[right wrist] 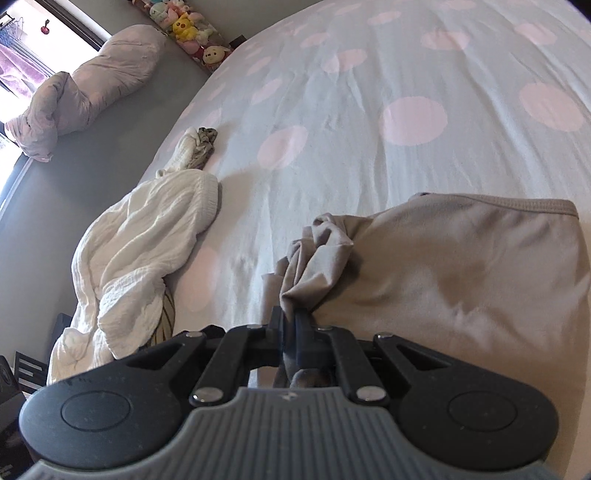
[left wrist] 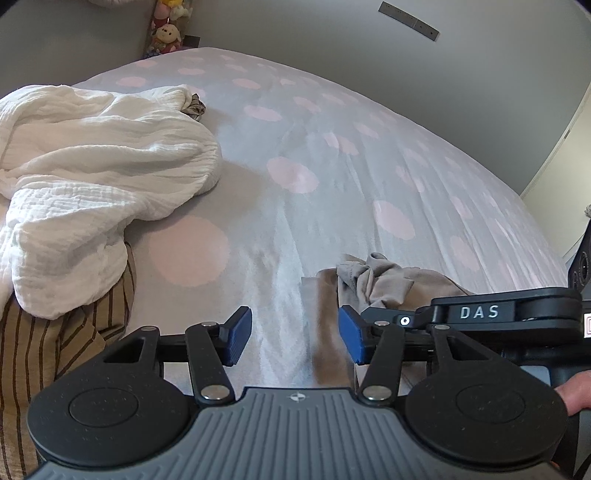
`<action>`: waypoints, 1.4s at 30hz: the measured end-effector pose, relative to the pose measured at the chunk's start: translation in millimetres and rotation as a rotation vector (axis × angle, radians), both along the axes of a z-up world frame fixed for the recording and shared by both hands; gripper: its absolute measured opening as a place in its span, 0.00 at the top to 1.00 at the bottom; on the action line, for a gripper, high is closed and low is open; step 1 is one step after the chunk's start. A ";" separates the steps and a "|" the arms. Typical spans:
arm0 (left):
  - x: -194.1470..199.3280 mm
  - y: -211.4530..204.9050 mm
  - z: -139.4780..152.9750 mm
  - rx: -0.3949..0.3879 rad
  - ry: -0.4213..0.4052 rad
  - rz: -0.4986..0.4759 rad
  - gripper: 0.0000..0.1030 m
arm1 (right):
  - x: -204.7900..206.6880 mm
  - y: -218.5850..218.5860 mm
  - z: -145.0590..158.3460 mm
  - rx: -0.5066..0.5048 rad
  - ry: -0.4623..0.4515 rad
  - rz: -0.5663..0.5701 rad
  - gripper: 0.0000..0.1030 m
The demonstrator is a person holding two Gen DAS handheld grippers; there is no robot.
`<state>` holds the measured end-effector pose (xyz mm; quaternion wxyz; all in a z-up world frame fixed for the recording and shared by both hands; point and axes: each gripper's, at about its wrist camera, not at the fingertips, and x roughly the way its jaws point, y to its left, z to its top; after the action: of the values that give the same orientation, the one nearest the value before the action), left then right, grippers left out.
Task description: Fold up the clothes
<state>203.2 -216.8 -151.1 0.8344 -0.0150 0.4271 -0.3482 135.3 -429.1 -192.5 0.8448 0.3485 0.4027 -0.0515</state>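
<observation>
Pinching a bunched corner of the beige garment (right wrist: 461, 273), the right gripper (right wrist: 290, 317) has its fingers squeezed together on the cloth, so the bit actually between them is hidden and you only see crumpled folds poking out just ahead of the tips. The rest of that garment spreads flat on the bed (right wrist: 369, 129) off to the right of the fingers, its hemmed edge on the far side, and the lower part runs out of frame.

From the left wrist view, the left gripper (left wrist: 295, 332) has its blue-padded fingers spread wide with nothing in them, just bedsheet showing in the gap. The right gripper's body crosses in just past the right finger and blocks most of the beige garment there.

Left of the fingers sits a white crinkly garment (left wrist: 92, 166) heaped on a striped tan piece (left wrist: 55, 343), mostly buried. A small dark scrap (right wrist: 207, 144) beyond it is hard to make out. Plush toys (right wrist: 188, 29) line the wall.
</observation>
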 end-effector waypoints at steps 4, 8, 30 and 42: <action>-1.5 0.1 -1.4 0.009 0.005 -0.001 0.52 | 3.4 -0.8 -11.0 0.021 0.028 0.005 0.90; -7.4 5.6 4.2 -0.006 0.012 0.000 0.52 | -5.8 -1.8 7.1 0.014 -0.018 0.027 0.79; -48.5 19.6 18.2 0.027 0.190 0.059 0.50 | -136.8 1.1 22.3 -0.215 -0.188 0.134 0.53; -49.3 20.2 14.0 -0.007 0.251 0.045 0.50 | -155.6 61.3 36.9 -0.313 -0.302 0.390 0.90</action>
<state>153.8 -196.6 -137.2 0.7820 -0.0708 0.5265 -0.3261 -20.3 -367.8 -155.7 0.9327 0.1337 0.3189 0.1027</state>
